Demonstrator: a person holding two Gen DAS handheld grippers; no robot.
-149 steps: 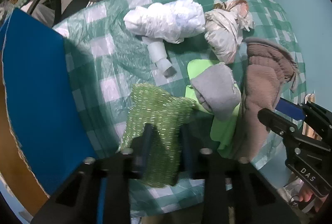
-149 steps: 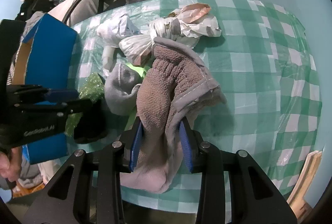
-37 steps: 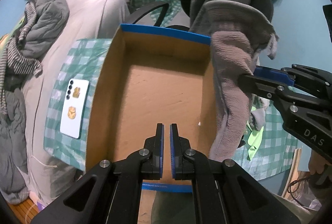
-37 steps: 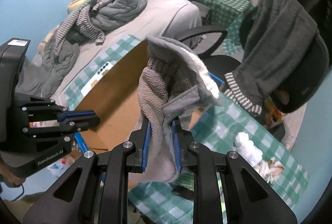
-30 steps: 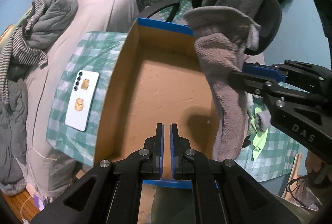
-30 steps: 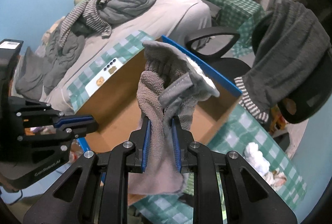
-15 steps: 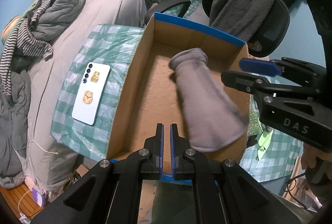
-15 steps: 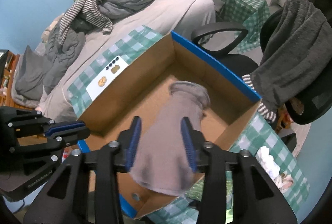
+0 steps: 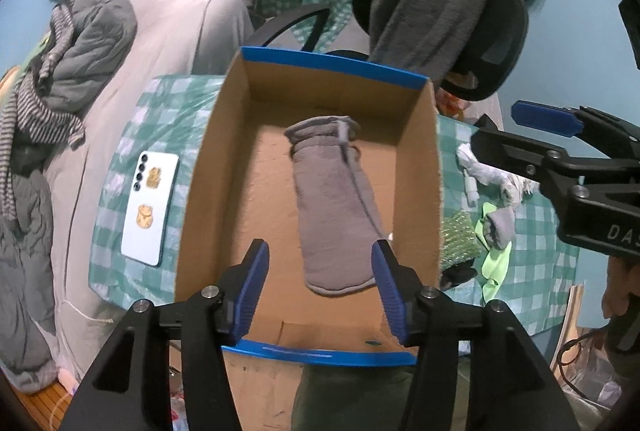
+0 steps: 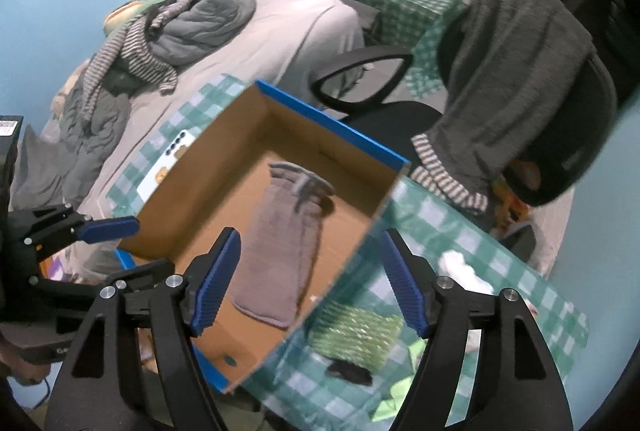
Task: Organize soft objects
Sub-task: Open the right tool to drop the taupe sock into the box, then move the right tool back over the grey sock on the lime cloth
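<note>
Far left, a phone (image 9: 150, 208) lies flat on the checked table (image 9: 120, 167). Next along, the left gripper (image 9: 318, 289) hangs over the box (image 9: 208, 167), jaws wide apart, nothing between them. The grey sock (image 9: 334, 207) lies flat on the box floor, cuff toward the far wall. Right gripper (image 10: 310, 281) is spread wide too, empty, above the box's near edge. Right of the box: a green sponge (image 10: 356, 331), a small grey sock (image 9: 499, 229) on lime cloth (image 9: 494, 263), white bundles (image 9: 486, 169).
</note>
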